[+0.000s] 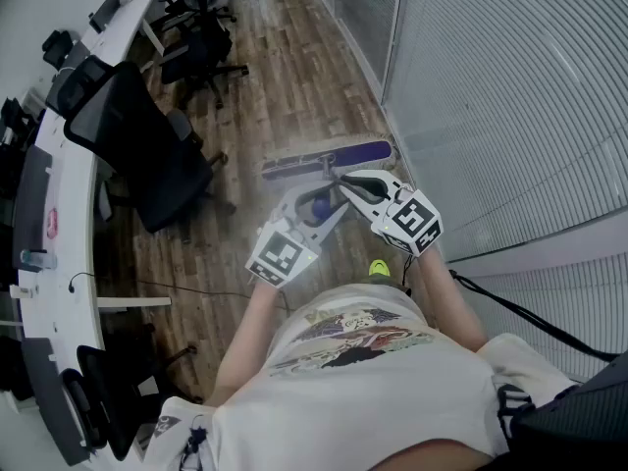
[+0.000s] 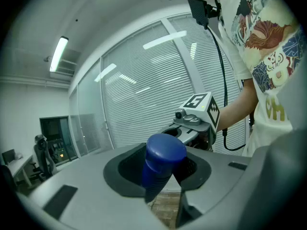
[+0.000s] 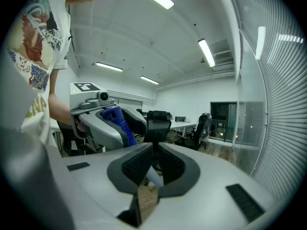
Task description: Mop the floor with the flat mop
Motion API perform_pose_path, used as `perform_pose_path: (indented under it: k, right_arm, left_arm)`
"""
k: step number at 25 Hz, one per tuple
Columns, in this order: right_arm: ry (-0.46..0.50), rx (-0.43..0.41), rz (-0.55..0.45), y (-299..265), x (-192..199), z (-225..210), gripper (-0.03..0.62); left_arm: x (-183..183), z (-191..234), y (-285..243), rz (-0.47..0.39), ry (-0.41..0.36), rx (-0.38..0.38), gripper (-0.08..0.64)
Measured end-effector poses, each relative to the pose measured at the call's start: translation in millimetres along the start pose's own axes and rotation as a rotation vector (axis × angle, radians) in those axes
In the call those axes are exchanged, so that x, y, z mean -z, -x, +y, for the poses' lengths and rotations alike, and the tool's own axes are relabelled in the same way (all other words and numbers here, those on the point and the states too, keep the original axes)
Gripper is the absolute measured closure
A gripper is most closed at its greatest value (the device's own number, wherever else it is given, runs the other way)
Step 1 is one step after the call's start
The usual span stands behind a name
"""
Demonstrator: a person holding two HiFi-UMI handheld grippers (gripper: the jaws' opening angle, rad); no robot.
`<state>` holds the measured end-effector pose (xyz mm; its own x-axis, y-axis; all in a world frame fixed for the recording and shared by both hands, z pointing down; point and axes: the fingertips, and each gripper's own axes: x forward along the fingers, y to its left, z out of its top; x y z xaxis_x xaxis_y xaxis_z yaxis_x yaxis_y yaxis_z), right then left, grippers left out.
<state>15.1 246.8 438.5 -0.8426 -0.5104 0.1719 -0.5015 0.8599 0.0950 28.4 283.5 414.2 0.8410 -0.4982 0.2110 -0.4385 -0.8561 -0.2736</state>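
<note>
The flat mop's purple head (image 1: pixel 329 158) lies on the wood floor next to the glass wall. The pole rises toward me and ends in a blue ribbed grip (image 1: pixel 321 206). My left gripper (image 1: pixel 312 214) is shut on that blue grip (image 2: pixel 163 159), whose rounded cap sticks up between the dark pads. My right gripper (image 1: pixel 349 186) is shut on the thin silver pole (image 3: pixel 153 177) just below it. In the right gripper view the left gripper (image 3: pixel 101 123) sits close on the left with the blue grip (image 3: pixel 120 121) in it. The left gripper view shows the right gripper (image 2: pixel 195 118) just behind the cap.
A black office chair (image 1: pixel 147 155) stands left of the mop, more chairs (image 1: pixel 201 42) farther back. A long white desk (image 1: pixel 69 214) runs along the left. A glass wall with blinds (image 1: pixel 491 96) borders the right. A cable (image 1: pixel 186 287) lies on the floor; my shoe (image 1: pixel 379 268) is below the grippers.
</note>
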Motion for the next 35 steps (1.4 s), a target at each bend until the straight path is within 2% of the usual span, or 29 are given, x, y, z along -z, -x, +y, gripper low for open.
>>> perform_pose_path:
  k: [6, 14, 21, 23, 27, 31, 35]
  right_arm:
    - [-0.014, 0.019, 0.034, 0, 4, 11, 0.546]
    - [-0.047, 0.068, 0.030, 1, 4, 14, 0.546]
    - [-0.073, 0.051, 0.053, 0, 7, 24, 0.546]
    - [-0.140, 0.052, 0.084, -1, 16, 25, 0.546]
    - [-0.348, 0.047, 0.184, -4, 49, 28, 0.546]
    - [-0.522, 0.065, 0.183, -3, 72, 27, 0.546]
    - [-0.667, 0.002, 0.181, -8, 88, 40, 0.545]
  left_arm:
    - [5, -7, 12, 0.013, 0.007, 0.008, 0.443]
    - [14, -12, 24, 0.010, 0.011, 0.007, 0.442]
    - [15, -20, 27, 0.010, 0.016, 0.010, 0.439]
    - [14, -24, 29, 0.009, 0.018, 0.010, 0.437]
    - [18, -33, 34, 0.008, 0.017, 0.009, 0.436]
    - [24, -39, 40, 0.003, 0.024, 0.002, 0.433]
    - [29, -44, 50, -0.027, 0.043, -0.018, 0.428]
